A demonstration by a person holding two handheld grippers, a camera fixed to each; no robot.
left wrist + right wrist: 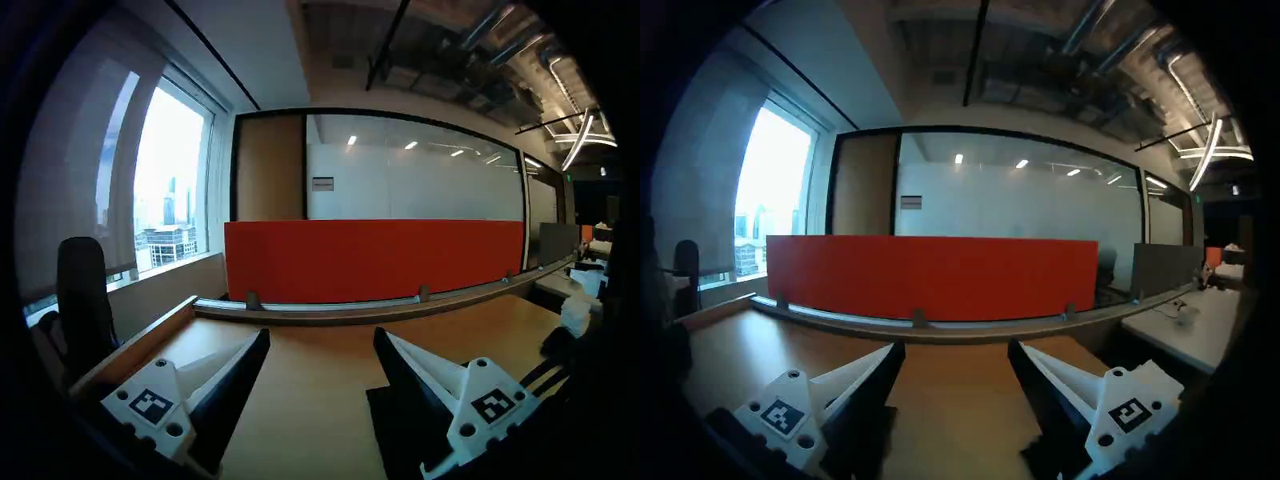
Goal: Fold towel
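Both tongs stand spread wide, with nothing between their fingers. The left gripper (pixel 320 332) hangs low over a wooden desk (pixel 320 416), and the right gripper (pixel 955 346) hangs over a wood-coloured top too. That makes two fingers apiece, four in all, and each finger carries one square black-and-white marker (pixel 150 404).

The desk ahead of both is bare and open right up to its far edge. There one grey rail (pixel 344 308) runs across, and one red screen (pixel 376 260) stands on it, held by three small brackets (pixel 422 293). On the left side a raised wooden lip (pixel 136 344) bounds the top. One black chair back (pixel 80 296) stands past it, near the window (pixel 168 192). To the right, one white neighbouring desk (pixel 1184 328) sits behind a grey divider (pixel 1164 280).

A dark flat patch (pixel 392 424) lies on the desk beside the left gripper's right-hand finger. I cannot tell whether it is the towel or only shadow.
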